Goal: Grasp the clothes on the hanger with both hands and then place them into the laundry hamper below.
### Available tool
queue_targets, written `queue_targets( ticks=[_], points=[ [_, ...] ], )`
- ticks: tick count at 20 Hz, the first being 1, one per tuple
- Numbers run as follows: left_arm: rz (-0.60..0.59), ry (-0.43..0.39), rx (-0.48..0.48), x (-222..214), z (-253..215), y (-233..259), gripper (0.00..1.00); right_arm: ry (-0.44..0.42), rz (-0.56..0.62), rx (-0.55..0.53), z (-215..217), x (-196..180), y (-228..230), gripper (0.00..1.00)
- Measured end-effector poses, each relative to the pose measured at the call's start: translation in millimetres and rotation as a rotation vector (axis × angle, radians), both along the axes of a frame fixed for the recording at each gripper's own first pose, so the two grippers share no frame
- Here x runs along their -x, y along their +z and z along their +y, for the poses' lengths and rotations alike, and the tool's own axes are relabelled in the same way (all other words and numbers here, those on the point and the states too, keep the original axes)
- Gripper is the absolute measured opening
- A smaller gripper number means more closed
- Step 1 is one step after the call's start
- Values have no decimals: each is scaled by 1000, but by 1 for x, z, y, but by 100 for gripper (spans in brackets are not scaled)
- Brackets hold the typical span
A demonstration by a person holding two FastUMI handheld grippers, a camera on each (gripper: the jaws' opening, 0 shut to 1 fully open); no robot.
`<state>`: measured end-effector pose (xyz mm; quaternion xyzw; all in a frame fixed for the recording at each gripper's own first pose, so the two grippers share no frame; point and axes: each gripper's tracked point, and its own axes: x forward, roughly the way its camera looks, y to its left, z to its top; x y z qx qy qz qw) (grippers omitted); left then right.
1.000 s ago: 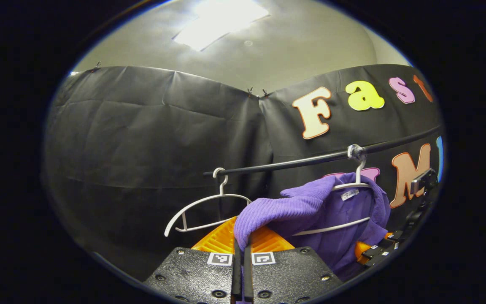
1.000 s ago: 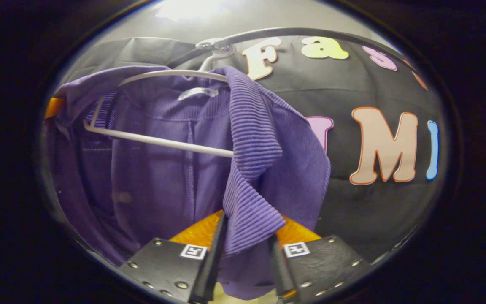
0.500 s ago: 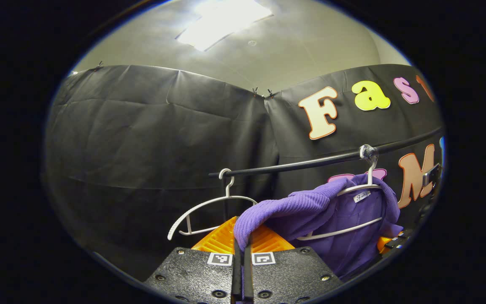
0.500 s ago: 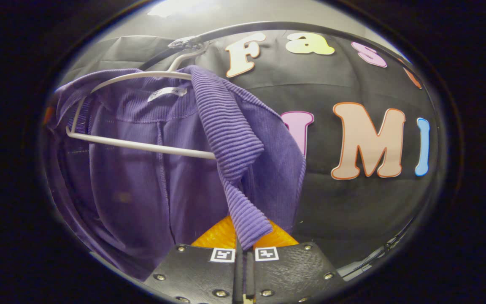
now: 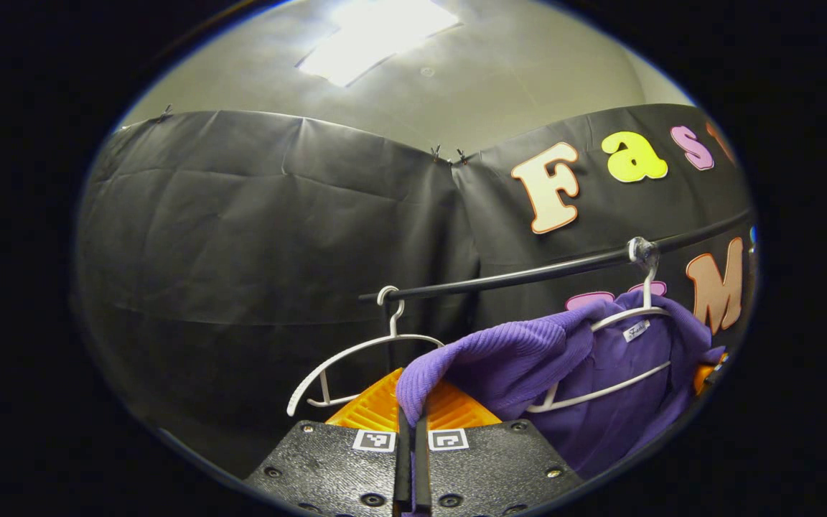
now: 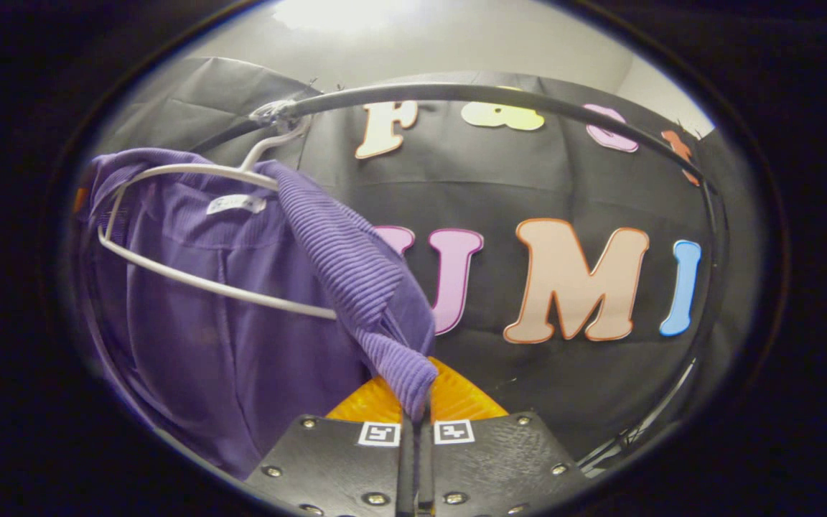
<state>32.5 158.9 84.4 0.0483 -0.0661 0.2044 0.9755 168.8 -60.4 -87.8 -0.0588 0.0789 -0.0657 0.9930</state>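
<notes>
— Where is the garment right now?

— The purple sweater (image 5: 600, 380) hangs on a white hanger (image 5: 625, 319) whose hook sits over the black rail (image 5: 528, 273). In the left gripper view one ribbed shoulder is drawn off the hanger and stretches down toward me, ending between my fingers. In the right gripper view the other ribbed edge of the sweater (image 6: 241, 309) runs down from the hanger (image 6: 191, 172) in a taut fold to my other tool.

— So what is your left gripper doing?

— My left gripper (image 5: 412, 431) is closed, both fingers pressed together with the end of that ribbed shoulder pinched between them. The knit bunches just above the tips.

— And the right one?

— My right gripper (image 6: 415, 431) is closed too, its fingers nearly touching, clamping the lower tip of the ribbed fold. The cloth hangs in a narrow strip from the hanger's arm down into the pinch.

— Is the sweater off the hanger?

— No. The neck with its label (image 6: 236, 205) lies against the hanger's top, and the hanger's lower bar crosses in front of the sweater's body.

— Anything else on the rail?

— A second white hanger (image 5: 363, 355), bare, hangs to the left of the dressed one in the left gripper view, well apart from the sweater's neck. Behind everything is the black cloth wall (image 5: 241, 237), and above it a pale ceiling with a bright light panel (image 5: 374, 36).

— Can you see the hamper?

— I cannot tell where it stands.
</notes>
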Motion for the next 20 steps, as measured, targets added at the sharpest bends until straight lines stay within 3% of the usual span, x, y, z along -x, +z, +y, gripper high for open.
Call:
queue_targets(
  ticks=[7,14,15,20],
  points=[
    [-21,-2,-25,-18,12,7,5,-90,-76,21,-42,-17,29,0],
    [-29,-10,-35,-38,21,6,0,-116,-99,36,-53,-29,31,3],
    [-26,-11,-30,-41,22,4,5,-120,-102,33,-53,-31,31,3],
    [-22,-11,-10,-56,33,-4,5,-152,-137,35,-65,-41,41,3]
  ],
)
